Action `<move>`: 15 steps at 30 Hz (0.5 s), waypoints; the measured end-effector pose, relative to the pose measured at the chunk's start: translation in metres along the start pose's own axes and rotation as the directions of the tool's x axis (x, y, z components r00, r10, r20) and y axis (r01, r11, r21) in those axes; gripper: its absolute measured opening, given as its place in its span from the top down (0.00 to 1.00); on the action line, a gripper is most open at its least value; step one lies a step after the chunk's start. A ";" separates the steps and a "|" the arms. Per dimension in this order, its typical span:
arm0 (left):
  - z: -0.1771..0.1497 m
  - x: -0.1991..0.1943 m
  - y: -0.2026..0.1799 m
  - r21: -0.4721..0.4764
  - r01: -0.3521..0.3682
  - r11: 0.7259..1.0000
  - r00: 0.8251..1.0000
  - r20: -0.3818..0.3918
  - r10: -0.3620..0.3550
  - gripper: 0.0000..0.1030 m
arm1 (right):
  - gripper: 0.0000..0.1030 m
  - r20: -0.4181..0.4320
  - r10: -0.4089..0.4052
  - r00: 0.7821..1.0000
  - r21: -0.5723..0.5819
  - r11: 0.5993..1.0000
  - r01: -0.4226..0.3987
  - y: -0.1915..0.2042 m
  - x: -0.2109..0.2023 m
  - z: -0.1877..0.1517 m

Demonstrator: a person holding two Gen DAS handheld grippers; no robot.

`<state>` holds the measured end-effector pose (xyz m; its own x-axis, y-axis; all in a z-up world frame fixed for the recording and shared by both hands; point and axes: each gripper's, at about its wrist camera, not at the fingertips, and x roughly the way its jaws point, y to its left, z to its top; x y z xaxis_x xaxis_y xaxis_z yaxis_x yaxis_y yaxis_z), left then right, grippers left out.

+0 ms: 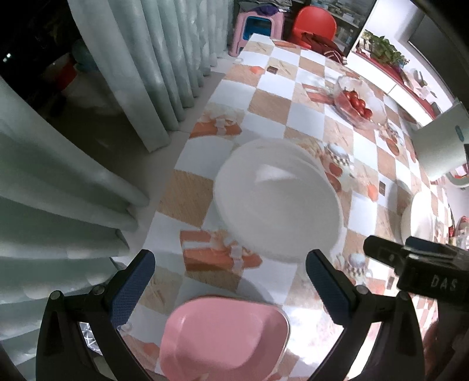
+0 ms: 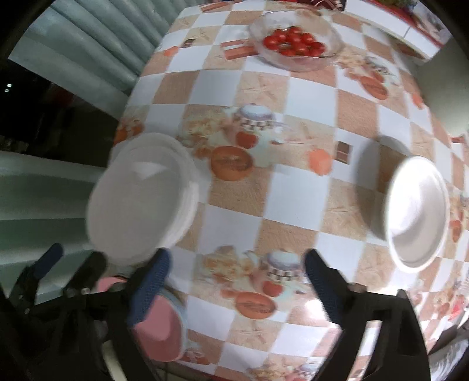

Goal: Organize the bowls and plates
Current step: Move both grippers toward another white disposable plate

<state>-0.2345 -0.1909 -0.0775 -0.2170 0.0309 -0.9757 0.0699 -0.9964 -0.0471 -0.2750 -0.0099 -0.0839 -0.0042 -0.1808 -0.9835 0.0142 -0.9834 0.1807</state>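
Note:
A stack of white plates [image 1: 278, 202] lies on the checked tablecloth near the table's left edge; it also shows in the right wrist view [image 2: 140, 196]. A pink bowl [image 1: 222, 334] sits below it, between and under my left gripper's open fingers; it also shows in the right wrist view [image 2: 159, 328]. A white bowl [image 2: 416, 214] stands at the right, and its edge shows in the left wrist view [image 1: 416, 222]. My left gripper [image 1: 231, 278] is open and empty above the pink bowl. My right gripper [image 2: 237, 272] is open and empty over the cloth between plates and white bowl.
A glass bowl of cherry tomatoes [image 2: 296, 41] stands at the far side, also in the left wrist view [image 1: 357, 102]. Grey curtains [image 1: 88, 164] hang close along the table's left edge. A red chair [image 1: 315, 25] and a pink stool [image 1: 255, 26] stand beyond the table.

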 end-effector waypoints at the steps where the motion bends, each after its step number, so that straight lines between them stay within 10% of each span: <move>1: -0.003 -0.002 -0.003 0.018 -0.005 1.000 1.000 -0.001 0.005 0.00 | 0.00 -0.017 0.029 0.999 0.005 1.000 -0.029 -0.003 0.001 -0.003; 15: -0.063 -0.021 -0.058 0.158 0.069 0.985 0.995 -0.081 -0.057 0.00 | 0.00 -0.080 0.113 0.990 0.080 0.991 -0.106 -0.048 -0.008 -0.077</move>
<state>-0.1724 -0.1288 -0.0677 -0.1407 0.0938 -0.9856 -0.1004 -0.9917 -0.0801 -0.1986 0.0399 -0.0855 0.0770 -0.2888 -0.9543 -0.0657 -0.9565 0.2842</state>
